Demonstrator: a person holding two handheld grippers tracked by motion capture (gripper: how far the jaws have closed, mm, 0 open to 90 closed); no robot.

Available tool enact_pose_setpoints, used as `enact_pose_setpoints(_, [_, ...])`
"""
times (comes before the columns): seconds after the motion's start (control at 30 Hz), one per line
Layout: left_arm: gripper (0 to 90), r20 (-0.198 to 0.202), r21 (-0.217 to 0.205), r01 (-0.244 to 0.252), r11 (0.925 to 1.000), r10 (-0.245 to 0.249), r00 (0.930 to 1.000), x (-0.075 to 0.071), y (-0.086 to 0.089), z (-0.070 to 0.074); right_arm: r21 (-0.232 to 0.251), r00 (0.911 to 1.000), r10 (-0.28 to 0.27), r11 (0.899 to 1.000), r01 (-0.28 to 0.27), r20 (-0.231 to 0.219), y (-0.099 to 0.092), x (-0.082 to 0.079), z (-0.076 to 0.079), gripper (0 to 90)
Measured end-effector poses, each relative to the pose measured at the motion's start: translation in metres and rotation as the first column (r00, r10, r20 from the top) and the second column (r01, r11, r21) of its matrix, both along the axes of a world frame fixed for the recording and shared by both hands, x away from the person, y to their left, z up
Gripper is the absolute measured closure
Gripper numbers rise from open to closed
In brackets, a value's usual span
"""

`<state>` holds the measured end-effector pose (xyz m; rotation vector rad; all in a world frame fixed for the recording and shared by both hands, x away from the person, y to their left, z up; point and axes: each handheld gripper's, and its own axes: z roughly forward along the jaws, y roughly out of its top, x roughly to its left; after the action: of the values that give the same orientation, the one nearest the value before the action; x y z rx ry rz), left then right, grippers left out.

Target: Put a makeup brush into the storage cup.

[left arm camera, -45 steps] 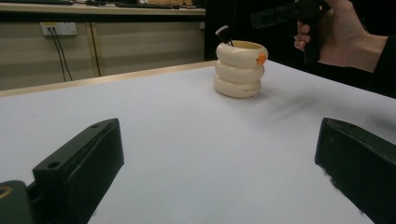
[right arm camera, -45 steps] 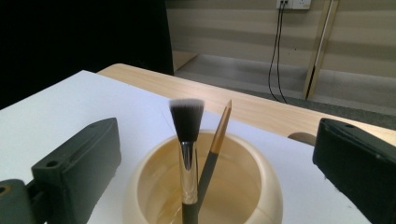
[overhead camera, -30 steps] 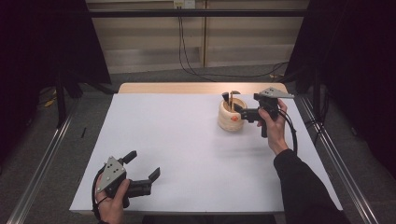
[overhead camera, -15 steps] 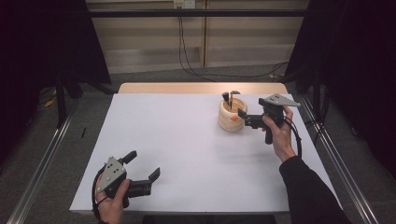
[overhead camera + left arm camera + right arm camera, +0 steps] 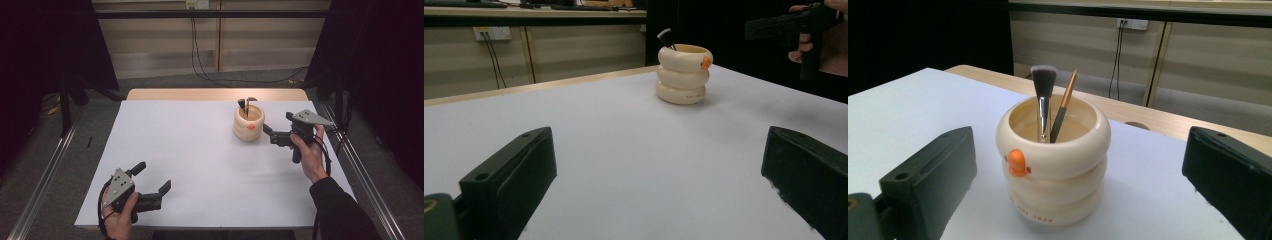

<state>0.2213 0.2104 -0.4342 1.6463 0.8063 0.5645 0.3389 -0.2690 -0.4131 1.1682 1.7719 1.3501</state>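
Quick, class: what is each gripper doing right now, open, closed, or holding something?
Left gripper: open, holding nothing, low over the white table.
Right gripper: open, holding nothing, pointed at the cream ringed holder with two brushes.

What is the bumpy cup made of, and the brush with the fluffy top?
The cup looks like glazed ceramic or glossy plastic: smooth cream rings with soft shine. The brush seems to have soft dark bristles with pale tips and a shiny metal-looking neck.

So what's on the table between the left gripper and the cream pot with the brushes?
Nothing. In the high view, bare white table runs from the left gripper to the cream pot; the left gripper view shows the same.
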Motion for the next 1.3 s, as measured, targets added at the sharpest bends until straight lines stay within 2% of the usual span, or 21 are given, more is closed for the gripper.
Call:
enact_pose_setpoints(0.2, [1.1,-0.001,-0.006,-0.009,0.9999,0.009,1.0,0.0,0.001,0.0,-0.003,0.9998,-0.018,1.0,0.018,0.0,-0.01,-0.016,0.002,0.0])
enact_pose_setpoints(0.3, [1.1,-0.001,-0.004,-0.009,1.0,0.009,1.0,0.0,0.001,0.0,0.01,0.9997,-0.025,1.0,0.025,-0.001,-0.016,-0.024,0.002,0.0])
enact_pose_setpoints(0.6, [1.2,0.001,-0.002,-0.009,1.0,0.009,1.0,-0.001,0.0,0.001,0.013,0.9988,-0.049,0.999,0.049,-0.008,-0.025,-0.051,-0.004,0.2])
enact_pose_setpoints(0.67, [1.1,0.003,-0.007,-0.009,0.9999,0.01,0.9999,-0.002,-0.001,0.001,0.026,0.9985,-0.052,0.998,0.052,-0.015,-0.028,-0.056,-0.004,0.2])
enact_pose_setpoints(0.77, [1.1,0.007,-0.006,-0.01,0.9999,0.01,0.9999,-0.002,0.0,0.001,0.037,0.9978,-0.066,0.997,0.067,-0.007,-0.03,-0.065,-0.005,0.3])
enact_pose_setpoints(0.83, [1.1,0.005,0.002,-0.007,1.0,0.007,1.0,-0.001,0.001,0.001,0.025,0.9983,-0.058,0.998,0.058,-0.01,-0.03,-0.071,-0.007,0.3])
enact_pose_setpoints(1.03, [1.1,0.003,-0.006,-0.01,0.9999,0.01,0.9999,-0.001,0.001,0.001,0.034,0.9975,-0.067,0.997,0.067,-0.023,-0.033,-0.089,-0.013,0.3])
enact_pose_setpoints(1.07, [1.1,0.003,-0.006,-0.01,0.9999,0.01,0.9999,-0.001,0.001,0.001,0.016,0.9978,-0.065,0.998,0.065,-0.018,-0.034,-0.092,-0.014,0.2])
enact_pose_setpoints(1.17, [1.0,0.008,-0.008,-0.022,0.9997,0.022,0.9997,-0.002,0.003,0.002,0.023,0.9978,-0.059,0.998,0.059,-0.03,-0.035,-0.101,-0.018,0.3])
enact_pose_setpoints(1.3, [1.0,0.007,-0.015,-0.036,0.9992,0.036,0.9993,-0.003,0.005,0.002,0.027,0.9971,-0.074,0.997,0.074,-0.021,-0.036,-0.112,-0.018,0.3])
